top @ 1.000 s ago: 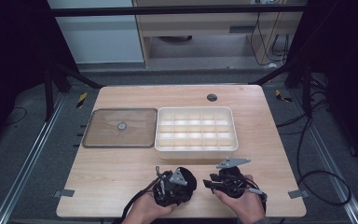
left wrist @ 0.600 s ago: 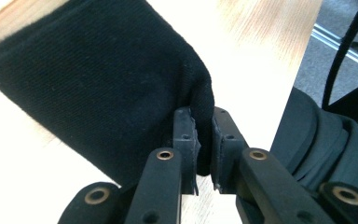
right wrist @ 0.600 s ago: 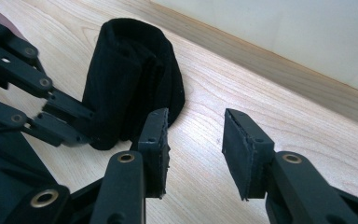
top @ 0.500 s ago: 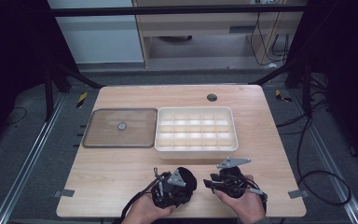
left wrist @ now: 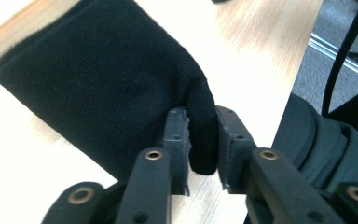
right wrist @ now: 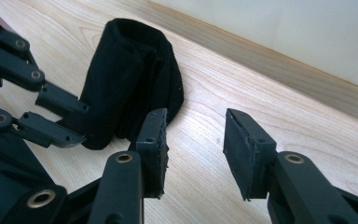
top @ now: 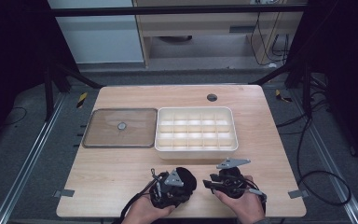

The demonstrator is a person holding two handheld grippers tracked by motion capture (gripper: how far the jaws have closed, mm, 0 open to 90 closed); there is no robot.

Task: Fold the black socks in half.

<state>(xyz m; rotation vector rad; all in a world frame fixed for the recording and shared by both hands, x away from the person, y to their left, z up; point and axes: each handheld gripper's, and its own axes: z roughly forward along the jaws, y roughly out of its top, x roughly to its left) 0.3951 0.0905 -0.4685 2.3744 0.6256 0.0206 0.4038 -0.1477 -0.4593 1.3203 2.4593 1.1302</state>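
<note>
A black sock (left wrist: 102, 79) lies bunched on the wooden table (top: 121, 177) near its front edge, seen too in the high view as the sock (top: 186, 178). My left gripper (left wrist: 203, 135) has a fold of the sock's edge between its jaws; the jaws have just been opening, and the fabric still touches both pads. From the right my right gripper (right wrist: 193, 135) points at the sock (right wrist: 130, 79), open, with bare table between its fingers. In the high view the left gripper (top: 178, 186) and right gripper (top: 213, 183) face each other across the sock.
A white divided tray (top: 196, 148) stands just behind the hands at mid table. A flat brownish lid with a small knob (top: 93, 140) lies to its left. A dark round hole (top: 211, 97) sits near the far edge. Cables trail off the table's right side.
Both hands have kept their places. The sock bundle by the left gripper looks slightly looser; otherwise nothing visibly differs.
</note>
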